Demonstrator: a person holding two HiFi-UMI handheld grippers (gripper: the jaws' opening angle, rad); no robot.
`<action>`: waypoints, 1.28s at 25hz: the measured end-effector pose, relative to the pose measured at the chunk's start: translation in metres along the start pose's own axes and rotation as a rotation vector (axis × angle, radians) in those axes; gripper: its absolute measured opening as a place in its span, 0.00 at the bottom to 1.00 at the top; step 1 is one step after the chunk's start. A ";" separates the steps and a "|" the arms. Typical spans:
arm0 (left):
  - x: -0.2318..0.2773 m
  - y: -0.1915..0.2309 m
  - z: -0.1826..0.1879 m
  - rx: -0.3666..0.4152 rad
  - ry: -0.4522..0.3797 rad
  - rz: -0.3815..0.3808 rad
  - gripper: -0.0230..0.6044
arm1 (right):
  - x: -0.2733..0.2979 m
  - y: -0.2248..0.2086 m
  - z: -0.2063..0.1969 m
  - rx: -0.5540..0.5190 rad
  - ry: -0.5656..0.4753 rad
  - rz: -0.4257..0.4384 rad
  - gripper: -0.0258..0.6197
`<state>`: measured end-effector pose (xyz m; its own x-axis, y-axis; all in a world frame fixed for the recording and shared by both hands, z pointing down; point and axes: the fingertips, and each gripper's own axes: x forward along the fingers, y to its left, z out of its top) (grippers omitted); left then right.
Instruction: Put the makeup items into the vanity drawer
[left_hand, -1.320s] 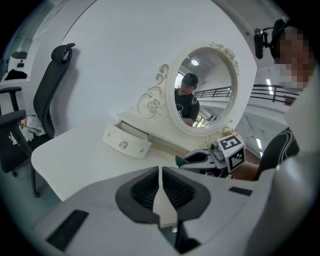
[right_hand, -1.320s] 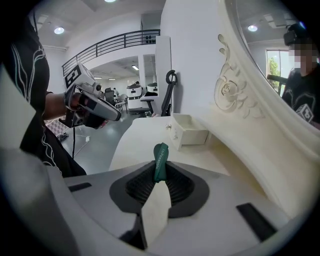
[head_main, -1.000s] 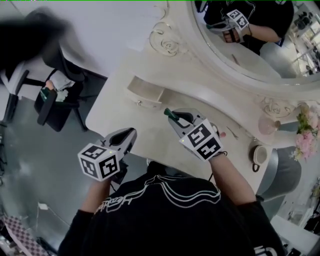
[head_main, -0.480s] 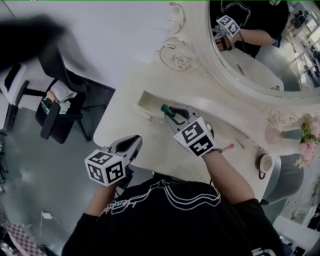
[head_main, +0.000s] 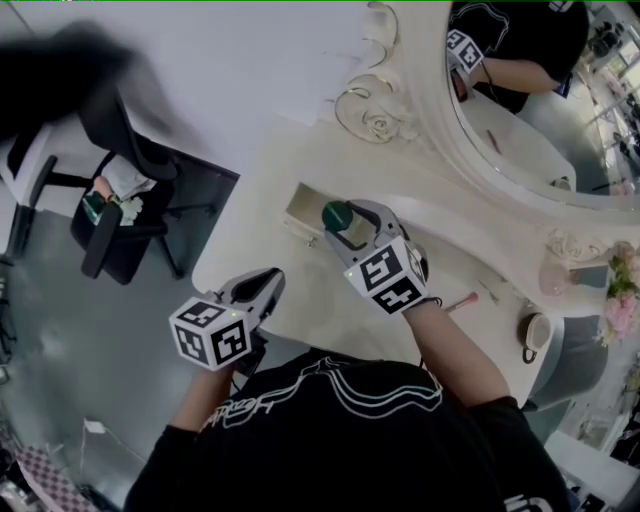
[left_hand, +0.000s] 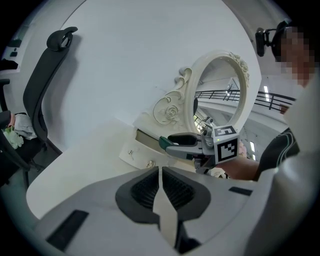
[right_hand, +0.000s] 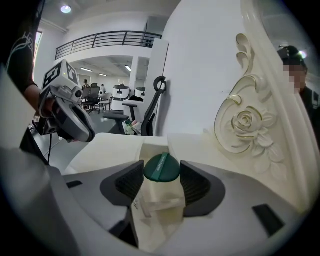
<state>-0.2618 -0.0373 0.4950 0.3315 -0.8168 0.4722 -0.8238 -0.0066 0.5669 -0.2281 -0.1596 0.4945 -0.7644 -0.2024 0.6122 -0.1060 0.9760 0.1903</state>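
A round green compact sits between the jaws of my right gripper, right over the open vanity drawer. Those jaws have just been opening, and the pads stand beside the compact's rim without squeezing it. From the head view the compact shows its flat face at the tip of the right gripper, above the drawer. My left gripper hovers near the vanity's front edge, shut with nothing in it.
A pink-handled brush lies on the vanity top to the right, with a cup and pink flowers beyond. The oval mirror rises behind. A black office chair stands on the floor to the left.
My right gripper has travelled over to the open drawer and its jaws have spread. The green compact, first gripped edge-on, now shows its round face. The left gripper shifted slightly.
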 end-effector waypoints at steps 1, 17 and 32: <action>0.000 0.001 0.000 -0.002 0.001 0.002 0.10 | 0.001 -0.001 0.000 0.005 -0.004 0.000 0.40; 0.002 -0.007 -0.003 0.003 0.006 -0.024 0.10 | -0.024 -0.002 0.004 0.060 -0.090 -0.028 0.47; 0.039 -0.107 -0.021 0.074 0.060 -0.114 0.10 | -0.136 -0.011 -0.093 0.190 -0.005 -0.088 0.47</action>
<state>-0.1513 -0.0560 0.4668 0.4501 -0.7724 0.4481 -0.8101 -0.1421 0.5687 -0.0636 -0.1503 0.4801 -0.7502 -0.2879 0.5953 -0.2906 0.9522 0.0943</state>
